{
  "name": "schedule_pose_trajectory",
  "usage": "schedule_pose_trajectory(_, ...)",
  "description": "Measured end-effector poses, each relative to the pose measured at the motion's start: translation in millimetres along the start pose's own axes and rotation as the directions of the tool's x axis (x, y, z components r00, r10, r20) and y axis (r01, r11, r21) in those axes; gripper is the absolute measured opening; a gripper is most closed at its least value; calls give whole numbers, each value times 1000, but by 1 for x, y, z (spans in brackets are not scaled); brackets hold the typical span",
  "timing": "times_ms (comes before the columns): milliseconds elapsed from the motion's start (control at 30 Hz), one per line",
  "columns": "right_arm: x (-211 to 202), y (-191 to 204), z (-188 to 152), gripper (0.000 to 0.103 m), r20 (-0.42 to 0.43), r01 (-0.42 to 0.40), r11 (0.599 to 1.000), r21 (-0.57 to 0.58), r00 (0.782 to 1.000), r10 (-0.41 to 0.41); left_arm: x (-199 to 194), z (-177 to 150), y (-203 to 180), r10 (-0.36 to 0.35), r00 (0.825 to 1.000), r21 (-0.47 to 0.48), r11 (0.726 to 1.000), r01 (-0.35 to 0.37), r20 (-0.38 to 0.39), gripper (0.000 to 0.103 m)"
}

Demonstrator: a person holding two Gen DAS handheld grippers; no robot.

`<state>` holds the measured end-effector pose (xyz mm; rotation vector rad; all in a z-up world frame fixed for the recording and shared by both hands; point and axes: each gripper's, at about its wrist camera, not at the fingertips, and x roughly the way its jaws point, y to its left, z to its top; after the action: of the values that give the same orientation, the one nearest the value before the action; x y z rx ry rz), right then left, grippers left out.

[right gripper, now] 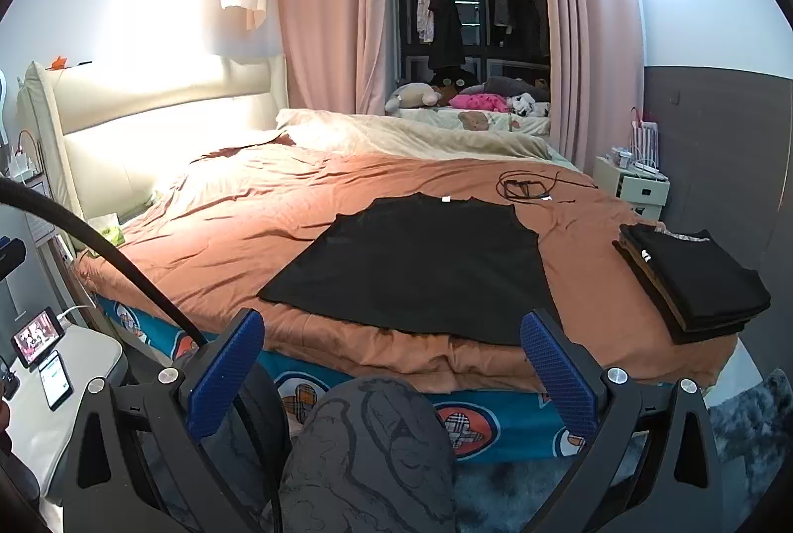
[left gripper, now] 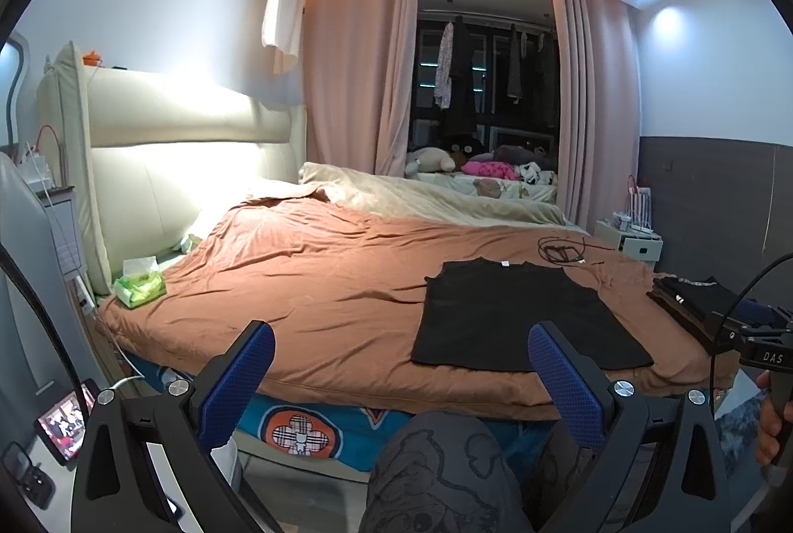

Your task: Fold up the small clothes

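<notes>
Left tool [left gripper: 401, 377], right tool [right gripper: 391, 364]: wide open, empty.

My black top [right gripper: 416, 265] is matt, smooth cloth, lying on a rust-orange cover [right gripper: 238, 210] of soft, creased fabric. The headboard [right gripper: 148, 136] looks like smooth, faintly glossy leather. My pads [right gripper: 225, 372] are blue, textured rubber.

R gripper [right gripper: 391, 364] wide open, empty, near edge of bed [right gripper: 248, 225]. Black top [right gripper: 416, 265] flat on orange cover, just beyond. Folded stack [right gripper: 694, 280] at right, apart from top. Cable [right gripper: 525, 186] far behind. Knee [right gripper: 367, 444] betw jaws.
</notes>
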<state>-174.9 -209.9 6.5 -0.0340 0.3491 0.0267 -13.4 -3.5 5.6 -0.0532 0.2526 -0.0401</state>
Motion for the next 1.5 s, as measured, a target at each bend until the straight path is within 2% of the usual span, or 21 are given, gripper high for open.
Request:
schedule_pose_trajectory(433, -1, 4, 1, 103, 16, -3, 1000, -3, 1000, 3, 1, 1, 2, 5, 1000, 27, 1000, -5, 4, 103)
schedule_pose_trajectory(967, -3, 8, 2, 103, 56, 8, 1000, -15, 998, -7, -5, 2, 1, 0, 1000, 11, 1000, 0, 20, 103)
schedule_pose_trajectory(1133, 0, 10, 1, 103, 54, -9, 1000, -10, 998, 10, -4, 4, 3, 0, 1000, 5, 1000, 0, 20, 103)
schedule_pose_trajectory(1500, 1, 11, 1, 103, 52, 5, 999, -31, 999, -3, -4, 5, 4, -13, 1000, 3, 1000, 13, 16, 103)
